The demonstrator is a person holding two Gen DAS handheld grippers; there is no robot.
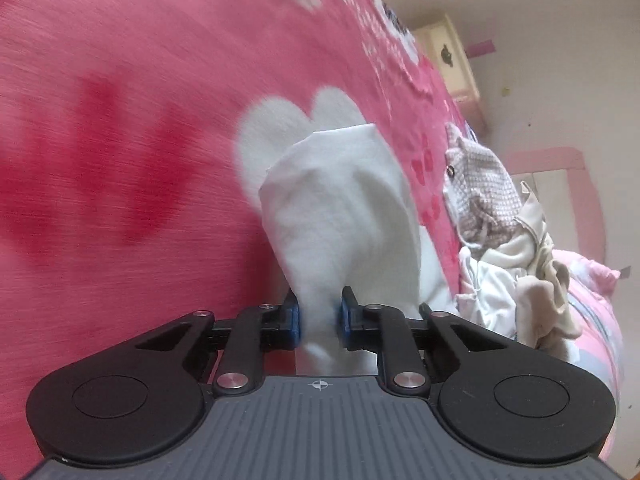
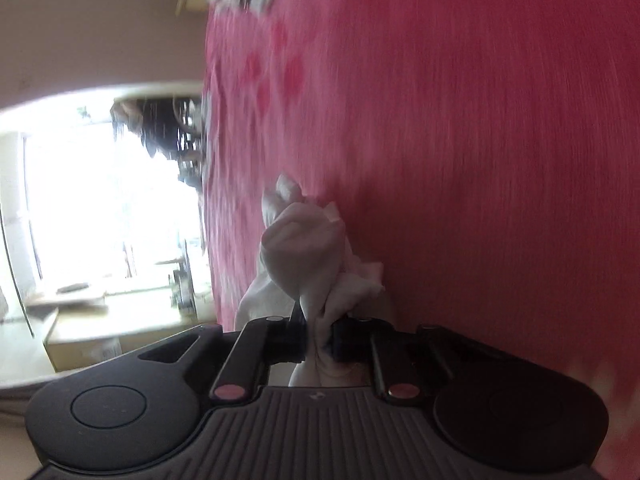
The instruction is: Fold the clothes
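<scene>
A white garment [image 1: 340, 208] hangs forward from my left gripper [image 1: 320, 320], whose blue-padded fingers are shut on a bunched fold of it. It drapes over a pink bedspread [image 1: 120, 120] with red hearts and a white heart print. In the right wrist view, my right gripper [image 2: 320, 336] is shut on another bunched part of the white garment [image 2: 304, 248], which is crumpled and twisted above the fingers. The pink bedspread [image 2: 480, 160] fills the background there, blurred by motion.
A pile of clothes [image 1: 508, 256], knitted grey-beige and cream pieces, lies on the bed to the right in the left wrist view. A cream cabinet [image 1: 452, 56] stands by the wall. The right wrist view shows a bright window [image 2: 100, 200] and a desk [image 2: 100, 320].
</scene>
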